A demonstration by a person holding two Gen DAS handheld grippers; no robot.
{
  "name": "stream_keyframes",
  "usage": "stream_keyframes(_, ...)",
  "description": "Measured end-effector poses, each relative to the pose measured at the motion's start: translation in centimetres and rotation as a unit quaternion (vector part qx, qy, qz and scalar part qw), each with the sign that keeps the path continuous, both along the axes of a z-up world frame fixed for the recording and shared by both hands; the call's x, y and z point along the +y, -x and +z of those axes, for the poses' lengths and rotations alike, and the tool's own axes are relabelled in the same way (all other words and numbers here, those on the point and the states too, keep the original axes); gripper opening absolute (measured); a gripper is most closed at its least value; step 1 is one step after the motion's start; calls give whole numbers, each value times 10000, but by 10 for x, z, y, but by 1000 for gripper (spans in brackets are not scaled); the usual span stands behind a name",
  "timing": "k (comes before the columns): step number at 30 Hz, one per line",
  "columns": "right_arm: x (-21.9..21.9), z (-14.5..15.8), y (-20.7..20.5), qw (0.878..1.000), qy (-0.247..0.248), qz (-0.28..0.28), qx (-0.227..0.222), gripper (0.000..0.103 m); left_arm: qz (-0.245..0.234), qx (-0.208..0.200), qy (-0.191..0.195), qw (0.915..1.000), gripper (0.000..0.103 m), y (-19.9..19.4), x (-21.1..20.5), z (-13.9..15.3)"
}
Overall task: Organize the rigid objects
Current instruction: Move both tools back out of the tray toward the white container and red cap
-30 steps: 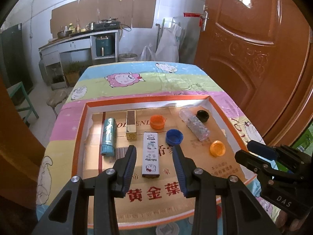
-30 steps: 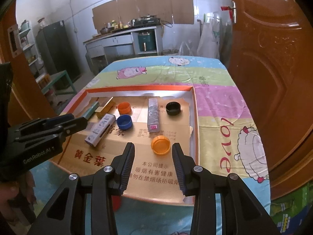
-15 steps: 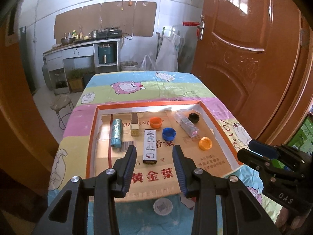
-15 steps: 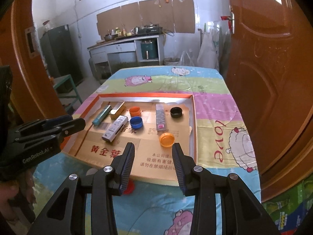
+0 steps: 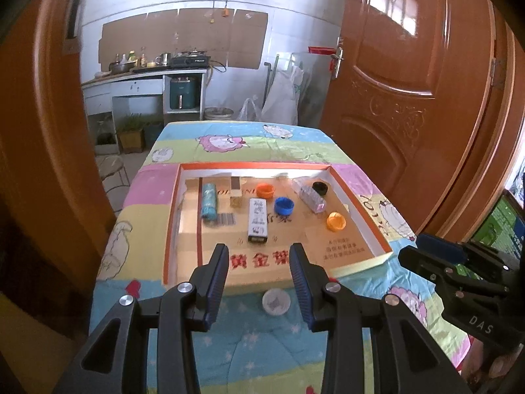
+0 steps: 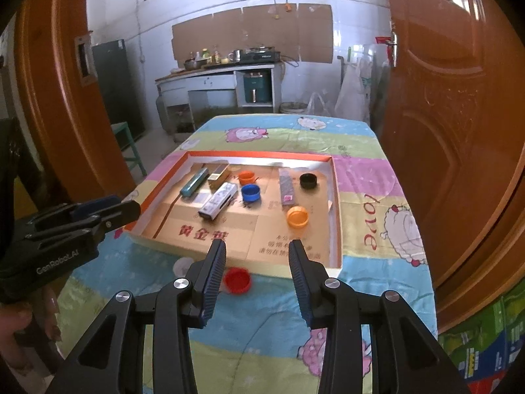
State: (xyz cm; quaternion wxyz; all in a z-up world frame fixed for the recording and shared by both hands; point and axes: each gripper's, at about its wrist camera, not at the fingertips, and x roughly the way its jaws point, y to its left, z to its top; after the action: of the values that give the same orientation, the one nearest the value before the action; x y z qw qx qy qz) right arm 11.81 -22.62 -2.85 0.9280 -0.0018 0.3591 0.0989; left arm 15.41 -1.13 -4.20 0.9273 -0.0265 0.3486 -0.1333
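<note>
An orange-rimmed cardboard tray (image 5: 252,165) (image 6: 335,197) lies on the table. In it are a teal tube (image 5: 209,201), a gold box (image 5: 235,190), a white box (image 5: 258,219) (image 6: 218,200), a clear box (image 5: 308,194) (image 6: 287,186), and orange (image 5: 265,190), blue (image 5: 284,206) (image 6: 251,193), black (image 5: 320,188) (image 6: 308,180) and orange (image 5: 336,222) (image 6: 297,216) caps. A white cap (image 5: 276,301) and a red cap (image 6: 237,280) lie on the cloth in front of the tray. My left gripper (image 5: 258,264) and right gripper (image 6: 257,259) are open and empty, held back above the near table end.
The table has a cartoon-sheep cloth (image 5: 226,144). A brown door (image 5: 410,105) stands close on the right and a door frame (image 5: 49,131) on the left. A kitchen counter (image 5: 144,75) is at the back. Green cartons (image 6: 482,338) sit on the floor at the right.
Both grippers have pulled back and up from the tray, so more of the table and the white and red caps in front of the tray show. Both stay open.
</note>
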Motion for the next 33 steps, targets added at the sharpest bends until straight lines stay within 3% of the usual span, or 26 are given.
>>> stream_keyframes(17, 24, -21, 26, 9996, 58, 141, 241, 41, -59, 223, 59, 9997, 38, 31, 11, -20)
stream_keyframes(33, 23, -60, 6, 9978, -1, 63, 657, 41, -448, 647, 3, 9969, 38, 15, -14, -66)
